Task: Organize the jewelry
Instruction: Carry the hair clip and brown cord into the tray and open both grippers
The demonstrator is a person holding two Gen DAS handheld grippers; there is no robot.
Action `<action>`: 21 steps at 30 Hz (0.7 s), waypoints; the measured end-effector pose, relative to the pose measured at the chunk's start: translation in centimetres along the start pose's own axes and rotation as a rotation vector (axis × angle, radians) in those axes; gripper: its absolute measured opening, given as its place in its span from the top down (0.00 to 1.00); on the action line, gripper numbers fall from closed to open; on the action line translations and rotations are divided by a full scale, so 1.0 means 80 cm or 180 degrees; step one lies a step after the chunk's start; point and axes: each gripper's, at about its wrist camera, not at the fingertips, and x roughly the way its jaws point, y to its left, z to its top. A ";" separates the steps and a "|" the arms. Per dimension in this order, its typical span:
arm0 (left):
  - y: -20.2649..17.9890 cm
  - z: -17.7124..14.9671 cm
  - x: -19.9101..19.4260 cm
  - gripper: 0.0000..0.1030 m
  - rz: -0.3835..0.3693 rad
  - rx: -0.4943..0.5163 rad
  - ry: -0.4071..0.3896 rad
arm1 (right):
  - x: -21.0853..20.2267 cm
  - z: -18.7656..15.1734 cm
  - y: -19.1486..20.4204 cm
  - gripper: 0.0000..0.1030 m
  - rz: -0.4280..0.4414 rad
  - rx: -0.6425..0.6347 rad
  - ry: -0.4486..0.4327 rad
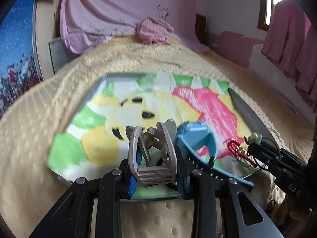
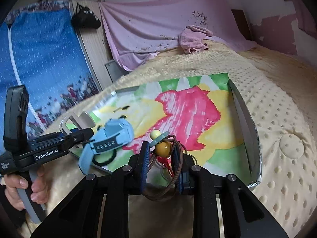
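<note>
My left gripper (image 1: 153, 154) is shut on a silver metal watch band (image 1: 151, 152), held above the near edge of the tray (image 1: 247, 117). A light blue watch (image 1: 196, 138) hangs against its right finger; I cannot tell if it is also pinched. Both show in the right wrist view, silver band (image 2: 76, 122) and blue watch (image 2: 111, 138). My right gripper (image 2: 161, 156) is shut on a brown cord necklace (image 2: 162, 186) with a yellow bead (image 2: 162, 148), a pale bead and a red tassel, over the tray (image 2: 245, 119). It shows in the left wrist view (image 1: 257, 148).
The tray is lined with a green, yellow and pink printed cloth (image 2: 188, 111) and rests on a cream dotted blanket (image 2: 283, 119). A black hair tie (image 2: 105, 158) lies on the tray's near left. A pink towel (image 2: 195, 38) lies far back.
</note>
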 end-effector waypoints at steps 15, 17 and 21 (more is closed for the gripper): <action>0.012 -0.031 -0.050 0.29 -0.0080 -0.0208 -0.0479 | -0.023 -0.006 -0.003 0.51 -0.0044 -0.0012 -0.0237; 0.012 -0.035 -0.059 0.21 -0.0064 -0.0230 -0.0573 | -0.039 -0.009 -0.008 0.49 -0.0044 0.0066 -0.0400; 0.010 -0.049 -0.091 0.09 0.0006 -0.0278 -0.0849 | -0.073 -0.014 -0.007 0.31 -0.0054 0.0097 -0.0738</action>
